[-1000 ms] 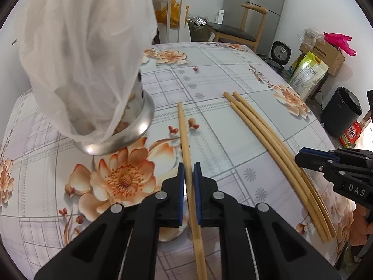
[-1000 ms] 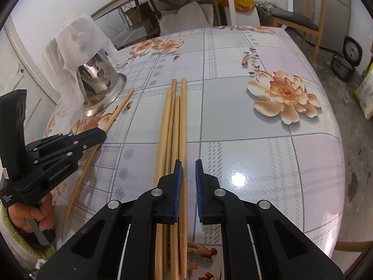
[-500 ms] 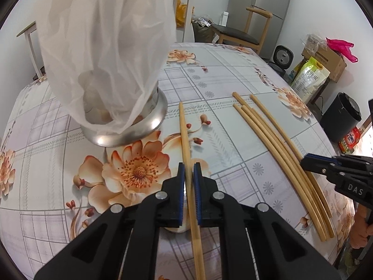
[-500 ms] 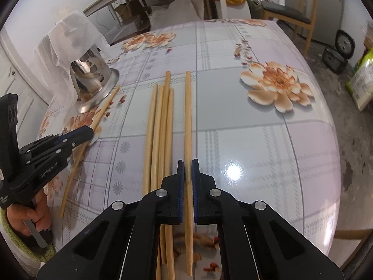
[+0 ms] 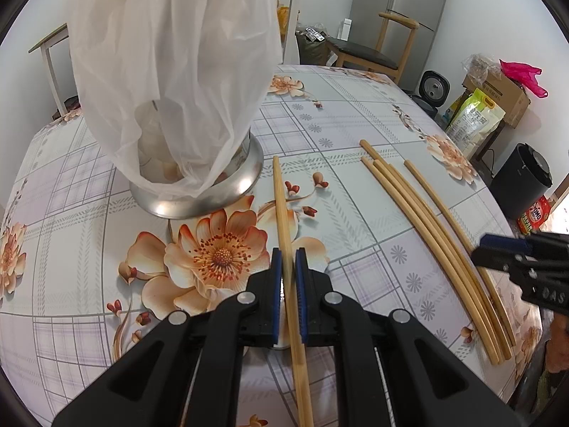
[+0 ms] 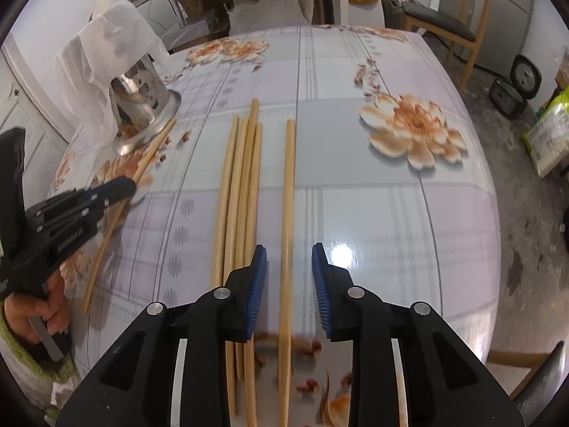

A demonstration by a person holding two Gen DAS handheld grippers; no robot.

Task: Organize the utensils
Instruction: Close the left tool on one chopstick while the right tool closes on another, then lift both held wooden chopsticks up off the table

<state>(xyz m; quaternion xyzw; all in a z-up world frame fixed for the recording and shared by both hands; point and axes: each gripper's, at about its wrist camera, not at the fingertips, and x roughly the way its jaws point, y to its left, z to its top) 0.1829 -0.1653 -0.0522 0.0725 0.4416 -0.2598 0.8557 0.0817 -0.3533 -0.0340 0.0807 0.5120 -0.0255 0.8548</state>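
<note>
My left gripper point(image 5: 288, 261) is shut on a single wooden chopstick point(image 5: 282, 210) and holds it just above the flowered table, its tip near the metal utensil holder point(image 5: 199, 199) draped in a white plastic bag point(image 5: 170, 64). My right gripper point(image 6: 288, 259) is open, its jaws astride a lone chopstick point(image 6: 288, 192) lying on the table. A bundle of several chopsticks point(image 6: 242, 185) lies just left of it. The bundle point(image 5: 430, 224) and the right gripper point(image 5: 505, 256) also show in the left wrist view.
The round table point(image 6: 373, 213) has a glossy floral cloth. Wooden chairs point(image 6: 458, 14), a black bin point(image 5: 522, 181), boxes and bags stand beyond its far and right edges. The holder point(image 6: 142, 106) stands at the table's left side.
My right gripper has opened and let go of the lone chopstick, which now lies apart from the bundle. My left gripper has carried its chopstick closer to the holder.
</note>
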